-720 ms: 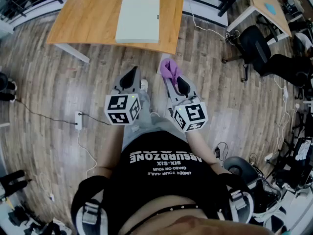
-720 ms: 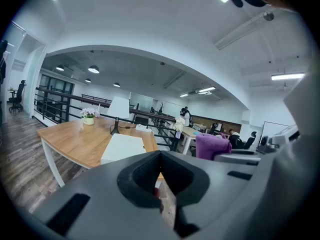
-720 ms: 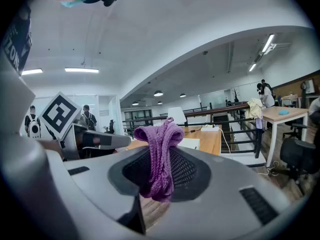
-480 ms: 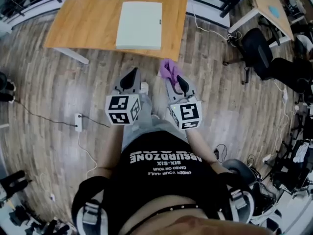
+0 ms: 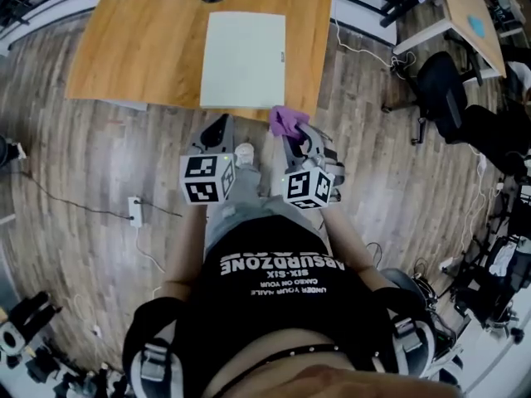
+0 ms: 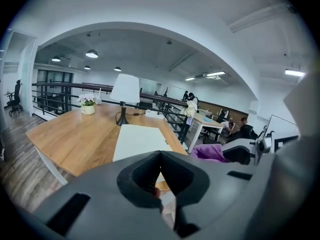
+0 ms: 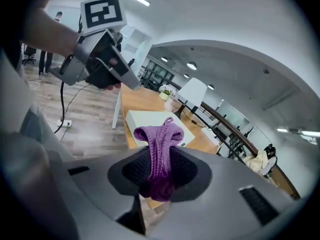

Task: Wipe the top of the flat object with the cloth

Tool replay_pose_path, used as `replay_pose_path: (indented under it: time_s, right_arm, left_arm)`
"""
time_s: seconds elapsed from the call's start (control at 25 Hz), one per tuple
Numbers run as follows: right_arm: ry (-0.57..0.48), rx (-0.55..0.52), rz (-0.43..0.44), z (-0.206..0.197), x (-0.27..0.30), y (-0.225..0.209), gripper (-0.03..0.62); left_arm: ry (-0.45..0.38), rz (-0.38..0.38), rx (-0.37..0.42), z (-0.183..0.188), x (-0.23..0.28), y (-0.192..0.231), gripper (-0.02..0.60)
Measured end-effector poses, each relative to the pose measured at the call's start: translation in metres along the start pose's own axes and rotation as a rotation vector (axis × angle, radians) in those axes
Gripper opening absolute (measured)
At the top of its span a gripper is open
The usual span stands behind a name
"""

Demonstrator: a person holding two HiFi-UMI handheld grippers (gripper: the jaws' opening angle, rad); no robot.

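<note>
The flat white object (image 5: 243, 59) lies on the wooden table (image 5: 137, 48); it also shows in the left gripper view (image 6: 137, 139) and the right gripper view (image 7: 150, 120). My right gripper (image 5: 292, 131) is shut on a purple knitted cloth (image 5: 286, 121), held just short of the table's near edge. The cloth (image 7: 160, 151) hangs bunched between the jaws of the right gripper (image 7: 159, 159). My left gripper (image 5: 218, 127) is shut with nothing in it (image 6: 161, 156), level with the right one, also below the table's edge.
A white-shaded lamp (image 6: 125, 95) and a small flower pot (image 6: 88, 105) stand at the table's far side. A power strip with cable (image 5: 133, 208) lies on the wooden floor at left. Office chairs (image 5: 444, 89) and another desk (image 5: 473, 19) stand to the right.
The table and flat object have come nearer in the head view. Both grippers now sit close to the table's near edge, the right one still holding the cloth.
</note>
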State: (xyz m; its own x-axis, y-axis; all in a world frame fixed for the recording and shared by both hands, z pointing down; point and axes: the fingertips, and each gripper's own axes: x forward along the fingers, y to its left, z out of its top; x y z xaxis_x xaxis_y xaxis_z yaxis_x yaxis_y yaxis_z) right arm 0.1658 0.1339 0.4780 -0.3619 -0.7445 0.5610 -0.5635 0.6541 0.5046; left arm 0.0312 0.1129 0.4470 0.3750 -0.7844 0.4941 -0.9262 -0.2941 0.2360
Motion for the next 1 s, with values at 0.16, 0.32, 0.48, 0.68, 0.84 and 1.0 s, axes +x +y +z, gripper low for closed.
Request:
replay_pose_path:
  time_s: [0.16,0.32,0.48,0.68,0.84,1.0]
  right_arm:
    - [0.065,-0.053,0.058,-0.007,0.039,0.007,0.103]
    - [0.114,-0.094,0.107,-0.013,0.074,0.013,0.103]
    - [0.157,-0.093,0.134,-0.017,0.094,0.015,0.104]
    - [0.17,-0.067,0.14,-0.013,0.106,0.006,0.104]
    - [0.178,-0.048,0.126,-0.01,0.116,-0.007,0.104]
    - [0.181,-0.033,0.098,-0.005,0.128,-0.023,0.104]
  left_arm:
    - [0.048,0.01,-0.01,0.002,0.032,0.036,0.015]
    - [0.088,0.031,-0.016,0.001,0.061,0.077,0.015]
    - [0.142,0.03,-0.007,-0.009,0.087,0.099,0.015]
    - [0.192,0.02,0.009,-0.018,0.106,0.108,0.015]
    - [0.224,0.009,0.02,-0.019,0.12,0.113,0.015]
    - [0.239,0.007,0.034,-0.017,0.127,0.123,0.015]
